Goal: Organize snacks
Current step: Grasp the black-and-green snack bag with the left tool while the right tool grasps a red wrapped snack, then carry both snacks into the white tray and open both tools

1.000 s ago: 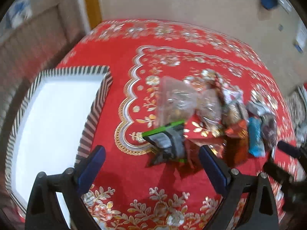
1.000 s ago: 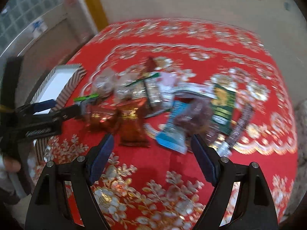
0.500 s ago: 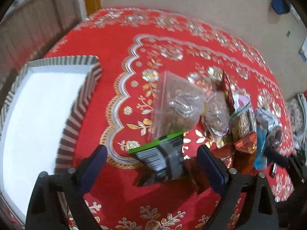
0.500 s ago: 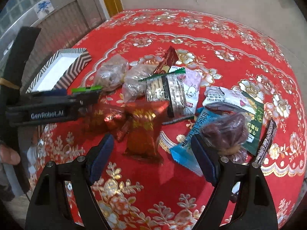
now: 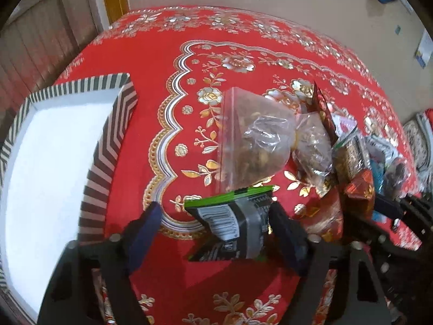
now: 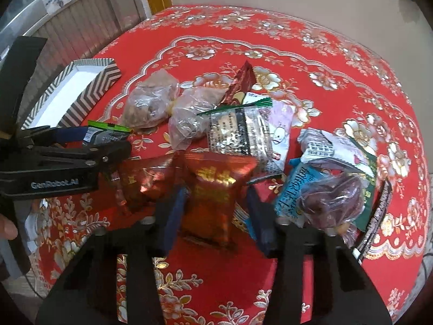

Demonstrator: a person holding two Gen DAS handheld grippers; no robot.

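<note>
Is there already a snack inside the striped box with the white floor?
No. In the left wrist view the striped rectangular box shows only its bare white floor, and the snack packets lie on the red tablecloth.

Probably home: floral red tablecloth [image 5: 167, 62], snacks [image 6: 216, 140].

On the side of my left tool [image 6: 65, 159] white lettering reads "GenRobot.AI". The red packet [image 6: 213, 192] between my right tool's fingers carries gold Chinese characters, too blurred to read. The blue packet [image 6: 291, 189] bears large white Chinese characters I cannot make out. The black pouch [image 5: 235, 227] shows a barcode label with illegible print.
</note>
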